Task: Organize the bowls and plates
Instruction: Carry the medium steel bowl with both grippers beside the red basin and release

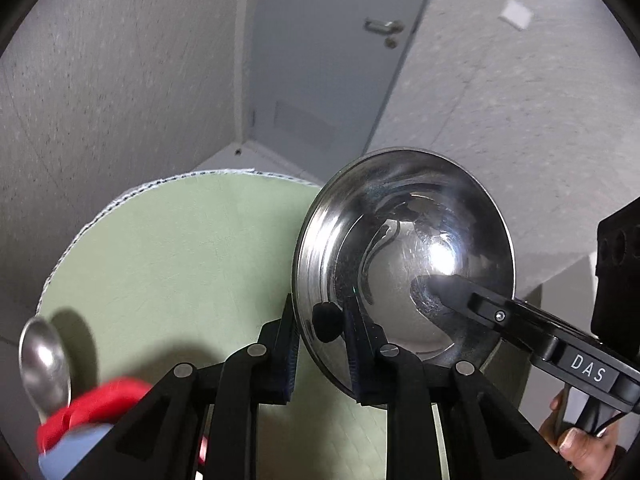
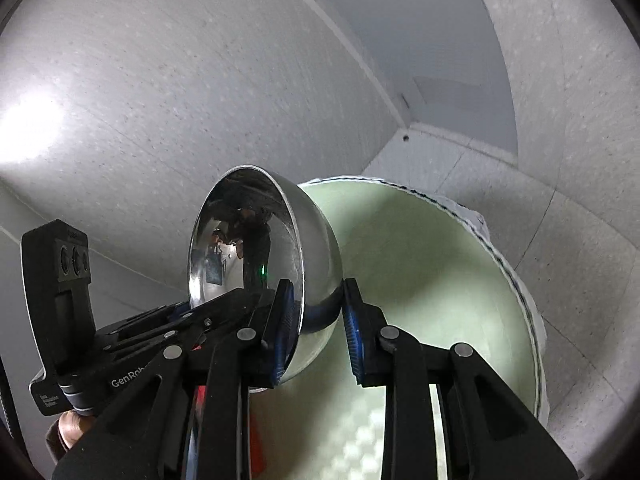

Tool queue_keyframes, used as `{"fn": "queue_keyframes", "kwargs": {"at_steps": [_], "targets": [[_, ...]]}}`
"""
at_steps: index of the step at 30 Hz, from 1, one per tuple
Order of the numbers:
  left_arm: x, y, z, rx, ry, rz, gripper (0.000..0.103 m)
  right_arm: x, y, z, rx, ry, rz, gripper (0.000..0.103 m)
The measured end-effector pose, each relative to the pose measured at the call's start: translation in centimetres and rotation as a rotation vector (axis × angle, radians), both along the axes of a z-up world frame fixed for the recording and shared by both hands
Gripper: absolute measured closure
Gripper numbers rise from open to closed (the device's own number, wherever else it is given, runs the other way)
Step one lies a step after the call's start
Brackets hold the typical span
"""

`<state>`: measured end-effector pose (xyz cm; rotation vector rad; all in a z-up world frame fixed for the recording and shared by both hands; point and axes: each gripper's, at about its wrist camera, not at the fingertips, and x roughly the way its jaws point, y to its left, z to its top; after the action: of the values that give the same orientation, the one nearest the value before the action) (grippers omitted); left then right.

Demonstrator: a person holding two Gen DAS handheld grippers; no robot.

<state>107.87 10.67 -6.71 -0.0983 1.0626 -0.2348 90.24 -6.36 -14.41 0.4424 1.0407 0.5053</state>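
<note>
The steel bowl [image 1: 404, 264] is held up on edge above the round green mat [image 1: 168, 264], its hollow turned toward the left wrist camera and its rim crossing the mat's right side. The left gripper [image 1: 320, 344] pinches the bowl's lower rim, one pad outside and one inside. The right gripper [image 2: 316, 328] clamps the same bowl from the other side, its blue-padded fingers [image 2: 354, 334] closed over wall and rim; in the left view one of its fingers reaches into the hollow. The bowl hides part of the mat behind it. Left of the bowl, at the mat's near edge, a spoon [image 1: 42, 356] lies beside something red and blue [image 1: 90, 408], blurred and cut off by the gripper body, so its kind cannot be told.
</note>
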Motion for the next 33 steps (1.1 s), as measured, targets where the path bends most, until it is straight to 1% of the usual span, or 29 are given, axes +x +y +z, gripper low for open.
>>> {"fn": "queue_keyframes", "kwargs": {"at_steps": [1,4,5,8,9,10,11,12,14,15,18,20,23,28,29,32,33], "targets": [[-1.2,0.0,0.5,-0.004,-0.018,-0.008,0.086,-1.4,0.0,0.9,-0.004,-0.013,-0.010,0.078],[-6.7,0.3,2.1,-0.003,-0.082,-0.041,0.086,-5.7,0.0,3.0,-0.011,-0.054,-0.028,0.078],[-7.9,0.3,2.3,-0.005,-0.088,-0.045,0.086,-7.4,0.2,3.6,-0.021,-0.070,-0.033,0.078],[-13.3,0.3,2.7,0.004,-0.123,-0.068,0.086,-12.4,0.5,4.9,-0.037,-0.101,-0.054,0.078],[-15.4,0.4,2.5,0.010,-0.132,-0.081,0.086,-13.9,0.4,5.0,-0.040,-0.108,-0.059,0.078],[-16.8,0.4,2.7,0.011,-0.136,-0.084,0.086,-15.9,0.5,5.0,-0.043,-0.110,-0.070,0.078],[-18.8,0.5,2.4,0.014,-0.140,-0.090,0.086,-17.1,0.6,5.0,-0.044,-0.112,-0.075,0.078],[-20.7,0.5,2.8,0.015,-0.142,-0.096,0.086,-18.9,0.7,4.9,-0.053,-0.114,-0.080,0.078],[-24.0,1.0,2.1,0.026,-0.142,-0.105,0.086,-21.3,1.0,4.5,-0.059,-0.109,-0.095,0.078],[-25.3,0.8,2.3,0.033,-0.141,-0.111,0.086,-22.4,1.1,4.1,-0.063,-0.103,-0.099,0.078],[-29.1,0.8,1.3,0.064,-0.130,-0.128,0.086,-25.4,1.6,2.4,-0.088,-0.076,-0.110,0.078],[-30.0,0.2,0.3,0.062,-0.108,-0.132,0.086,-26.7,1.7,0.9,-0.100,-0.050,-0.120,0.078],[-31.0,-0.7,-1.0,0.085,-0.080,-0.142,0.086,-27.8,1.8,-0.8,-0.115,-0.022,-0.130,0.078],[-30.4,-1.2,-1.5,0.096,-0.050,-0.155,0.084,-28.1,2.1,-3.0,-0.177,0.010,-0.131,0.078],[-30.3,-1.1,-1.6,0.086,-0.052,-0.155,0.083,-27.9,1.5,-3.7,-0.183,0.014,-0.131,0.078],[-28.6,-1.3,-2.0,0.077,-0.039,-0.157,0.081,-27.9,1.6,-3.6,-0.216,-0.005,-0.133,0.078],[-28.5,-1.3,-1.8,0.074,-0.038,-0.162,0.076,-27.8,1.7,-3.4,-0.232,-0.009,-0.135,0.078]]}}
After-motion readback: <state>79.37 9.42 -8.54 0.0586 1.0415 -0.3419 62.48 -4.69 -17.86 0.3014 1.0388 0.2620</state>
